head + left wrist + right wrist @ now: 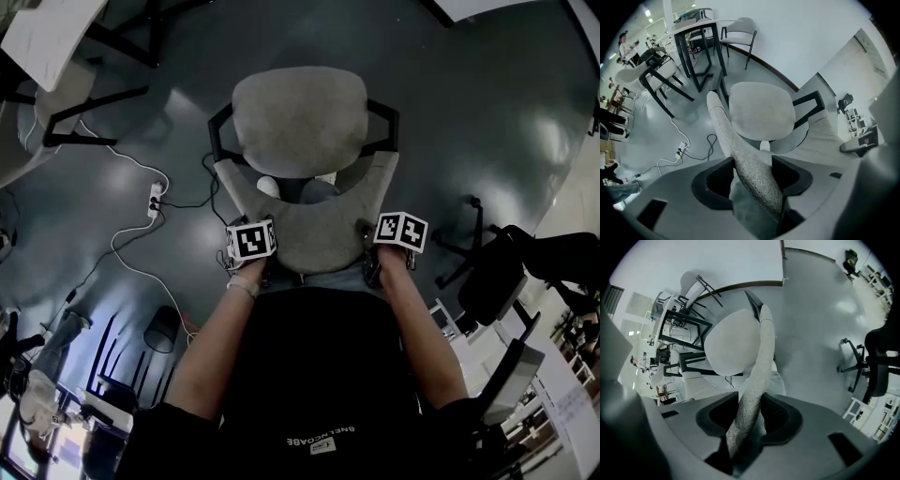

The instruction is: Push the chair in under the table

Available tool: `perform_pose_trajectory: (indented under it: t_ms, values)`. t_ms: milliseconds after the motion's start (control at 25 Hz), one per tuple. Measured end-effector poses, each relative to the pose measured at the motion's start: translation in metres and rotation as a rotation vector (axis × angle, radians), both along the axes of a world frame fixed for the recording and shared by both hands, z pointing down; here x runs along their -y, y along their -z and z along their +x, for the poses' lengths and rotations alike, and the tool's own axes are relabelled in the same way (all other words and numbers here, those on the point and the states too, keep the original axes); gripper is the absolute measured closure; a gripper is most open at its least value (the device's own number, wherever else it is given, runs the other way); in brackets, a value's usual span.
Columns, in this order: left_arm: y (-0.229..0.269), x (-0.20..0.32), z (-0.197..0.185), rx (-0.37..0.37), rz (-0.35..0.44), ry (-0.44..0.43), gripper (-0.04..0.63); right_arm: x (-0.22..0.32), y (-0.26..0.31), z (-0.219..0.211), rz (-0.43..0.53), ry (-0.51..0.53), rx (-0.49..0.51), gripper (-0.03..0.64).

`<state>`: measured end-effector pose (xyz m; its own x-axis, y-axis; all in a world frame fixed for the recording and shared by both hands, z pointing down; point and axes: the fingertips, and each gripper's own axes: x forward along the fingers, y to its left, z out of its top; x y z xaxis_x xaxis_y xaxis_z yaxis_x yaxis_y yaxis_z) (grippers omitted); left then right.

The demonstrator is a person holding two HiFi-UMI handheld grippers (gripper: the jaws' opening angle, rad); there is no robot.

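Grip on the top edge of a backrest, seen from above: the left hand-held gripper (753, 158) points straight down, its jaws standing wide astride the woven backrest (314, 234), with fabric against one pad and a sliver of slack beside the other. The right hand-held gripper (750, 396), tilted a little, has narrower jaws whose pads appear to press the same edge from both sides. Both sit at the near side of the chair (300, 122), one toward each end of the curved back, with the person's forearms reaching in from the near edge of the head view. The chair stands on open grey floor (450, 122), seat facing away, and is under nothing yet. The only table plainly in view, a white-topped table (47, 37) on black legs, lies well apart at the far left, so the task looks barely begun. Several things could go wrong from here. The uneven hold could let the left side slip off the fabric when the push starts, swinging the chair to one side. Pushing so high on the back could tip the chair forward if a leg catches. A power strip (155, 199) and its cables (141, 165) trail over the floor to the chair's left, on the table's side, and could snag a leg. The black armrests (382, 117) might strike the tabletop or the table's legs if the chair arrives askew. A black office chair (487, 281) stands near on the right, probably clear of the path.
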<state>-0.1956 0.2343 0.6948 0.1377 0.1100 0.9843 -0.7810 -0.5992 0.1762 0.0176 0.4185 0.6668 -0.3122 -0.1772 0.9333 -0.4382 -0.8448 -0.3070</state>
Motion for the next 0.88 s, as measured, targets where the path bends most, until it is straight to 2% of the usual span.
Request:
perform_pose_trajectory:
  t_ms: [120, 320, 880]
  values:
    - [-0.002, 0.0, 0.0, 0.009, 0.004, 0.033, 0.339, 0.001, 0.0, 0.003, -0.005, 0.022, 0.021, 0.46]
    - [0.0, 0.001, 0.009, -0.015, 0.031, 0.08, 0.344, 0.011, 0.001, 0.02, 0.006, 0.084, 0.007, 0.46]
    - [-0.002, 0.023, 0.038, 0.027, 0.057, 0.263, 0.351, 0.075, 0.0, 0.077, 0.048, 0.303, 0.02, 0.46]
